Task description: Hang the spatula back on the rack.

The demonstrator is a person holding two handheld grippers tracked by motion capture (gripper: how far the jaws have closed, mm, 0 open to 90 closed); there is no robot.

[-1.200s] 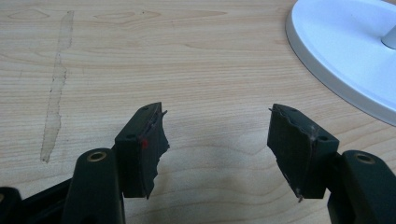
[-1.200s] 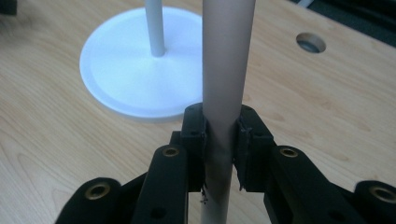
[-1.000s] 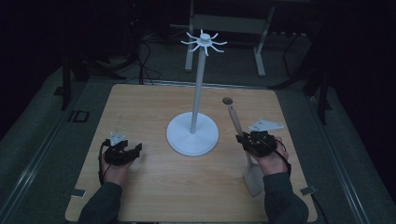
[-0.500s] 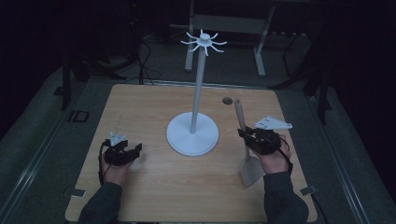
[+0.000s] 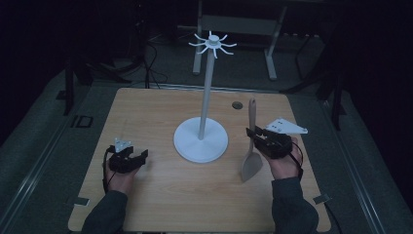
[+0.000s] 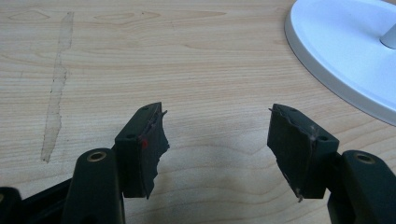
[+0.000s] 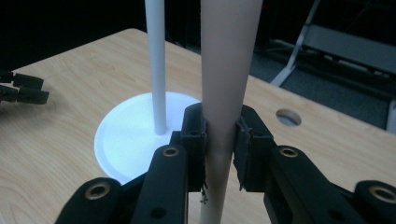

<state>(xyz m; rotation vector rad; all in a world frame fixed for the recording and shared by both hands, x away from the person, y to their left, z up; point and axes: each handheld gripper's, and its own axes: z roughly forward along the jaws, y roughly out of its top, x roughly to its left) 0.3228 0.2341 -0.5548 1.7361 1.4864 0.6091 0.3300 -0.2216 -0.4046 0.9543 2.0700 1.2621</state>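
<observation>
A pale beige spatula stands nearly upright at the right of the wooden table, blade down and handle up. My right gripper is shut on its handle, pads pressed on both sides. A white stand with a round base, a tall pole and a ring of hooks on top rises at the table's middle, just left of the spatula. My left gripper rests low at the table's left with its jaws open and nothing between the pads.
A small round hole sits in the tabletop behind the stand. The stand's white base lies to the right ahead of my left gripper. Metal frame legs stand on the dark floor beyond the table.
The right gripper has lifted the spatula from a slant to nearly upright, with the handle swinging up and the blade coming off the table. The left gripper has stayed where it was.
</observation>
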